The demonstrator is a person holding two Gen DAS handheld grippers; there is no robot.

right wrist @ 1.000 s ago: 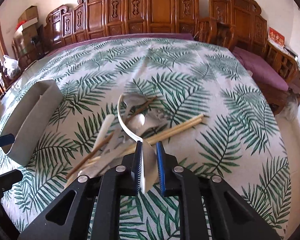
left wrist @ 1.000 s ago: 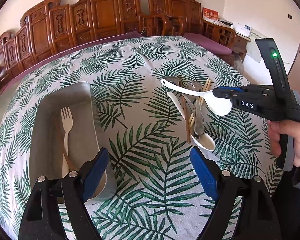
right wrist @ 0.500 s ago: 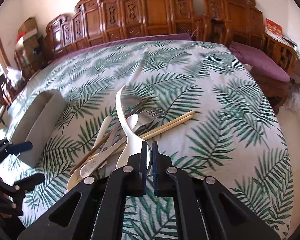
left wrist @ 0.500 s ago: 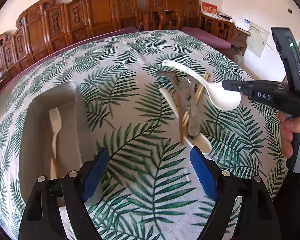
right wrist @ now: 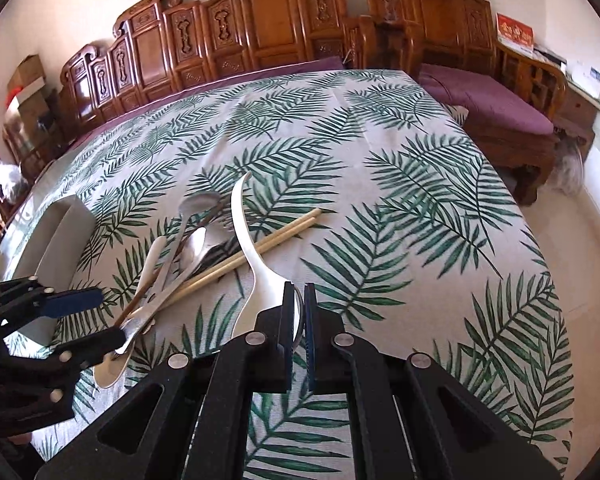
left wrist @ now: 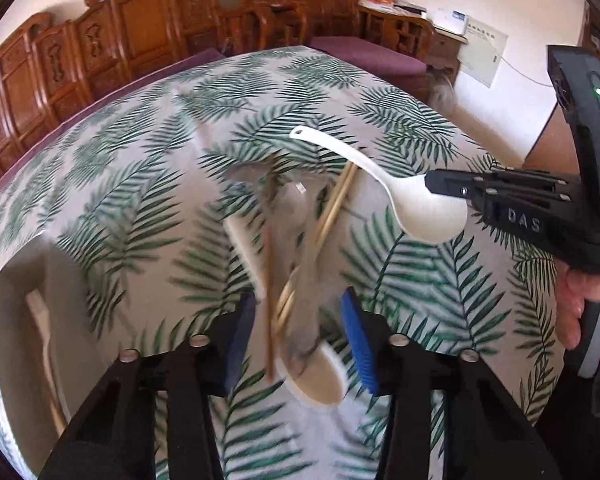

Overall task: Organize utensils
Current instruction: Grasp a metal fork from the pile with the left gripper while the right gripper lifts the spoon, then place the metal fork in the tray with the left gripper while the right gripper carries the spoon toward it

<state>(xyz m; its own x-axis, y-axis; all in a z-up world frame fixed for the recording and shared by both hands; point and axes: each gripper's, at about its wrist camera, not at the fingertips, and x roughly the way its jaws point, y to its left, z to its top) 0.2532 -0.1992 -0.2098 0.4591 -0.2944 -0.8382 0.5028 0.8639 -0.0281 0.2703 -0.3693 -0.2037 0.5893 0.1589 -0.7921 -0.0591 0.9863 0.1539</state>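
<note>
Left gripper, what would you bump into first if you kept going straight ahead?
Probably the pile of utensils: the open left gripper points along it, with the pile's white spoon nearest between its fingers. Blur leaves height unclear.

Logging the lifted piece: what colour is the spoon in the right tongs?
White spoon, clearest in the left wrist view.

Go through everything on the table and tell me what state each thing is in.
White spoon: held by its bowl, off the table.
Right gripper: shut on the spoon.
Left gripper: open, over the utensil pile.
Tray: on the table; contents blurred.
</note>
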